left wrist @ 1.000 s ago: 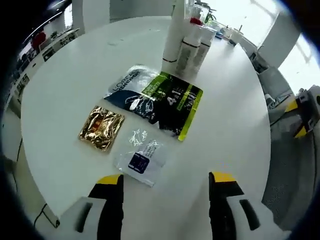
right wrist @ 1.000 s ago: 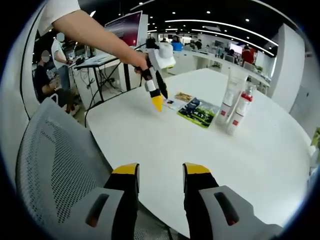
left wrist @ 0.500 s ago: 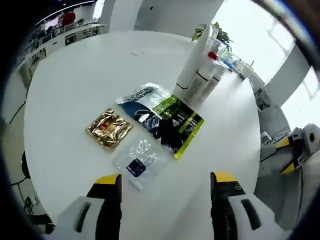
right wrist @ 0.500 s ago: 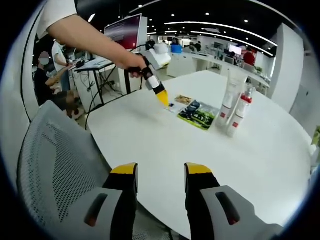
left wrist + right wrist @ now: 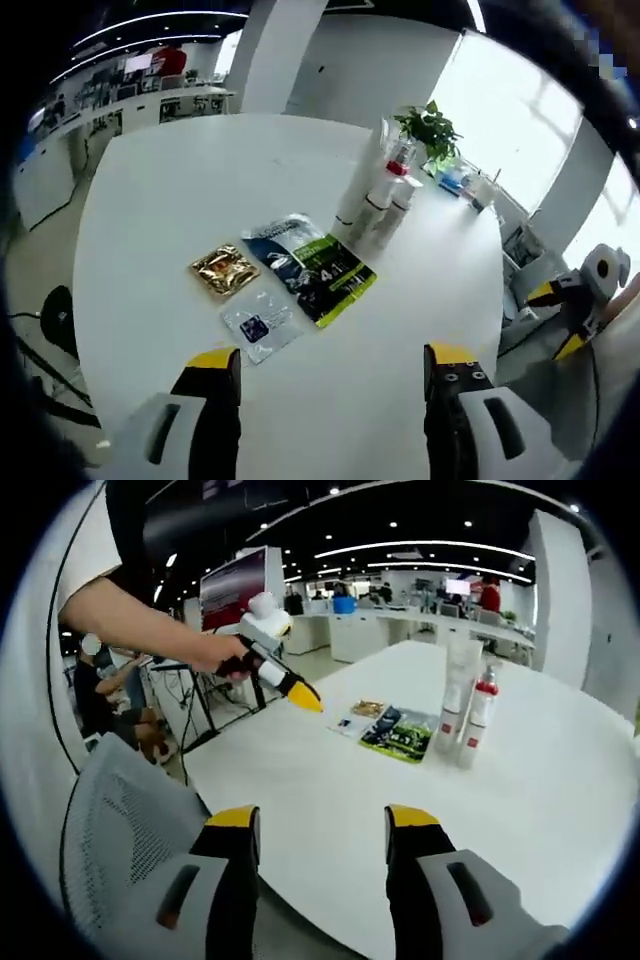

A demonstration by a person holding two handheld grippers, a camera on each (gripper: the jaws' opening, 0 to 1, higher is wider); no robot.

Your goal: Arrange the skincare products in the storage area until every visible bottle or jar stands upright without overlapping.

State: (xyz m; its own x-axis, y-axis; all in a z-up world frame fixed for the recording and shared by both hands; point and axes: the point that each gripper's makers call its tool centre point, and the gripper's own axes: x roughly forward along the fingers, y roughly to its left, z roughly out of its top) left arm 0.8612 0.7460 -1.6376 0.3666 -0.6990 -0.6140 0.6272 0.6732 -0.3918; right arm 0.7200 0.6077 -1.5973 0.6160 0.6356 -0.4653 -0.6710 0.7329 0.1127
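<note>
Three upright containers stand close together on the round white table [image 5: 150, 200]: a tall white tube [image 5: 360, 185] [image 5: 458, 685] and two white bottles, one with a red cap [image 5: 397, 190] [image 5: 480, 715]. In front of them lie flat sachets: a dark and green packet [image 5: 318, 265] [image 5: 400, 735], a gold one [image 5: 227, 271] [image 5: 367, 708] and a small clear one [image 5: 258, 325]. My left gripper [image 5: 330, 365] hangs open above the near table edge, well short of the sachets; a hand holds it [image 5: 285, 685]. My right gripper [image 5: 322, 825] is open over the table edge, empty.
A grey mesh chair [image 5: 120, 820] stands at the table's near edge under my right gripper. A potted plant [image 5: 432, 128] and small items sit at the far side of the table. The right gripper [image 5: 575, 305] appears off the table's right edge. Desks and people fill the background.
My left gripper has risen and drawn back from the sachets, so they look smaller and farther. The right gripper view has tilted slightly. Bottles and sachets have not moved.
</note>
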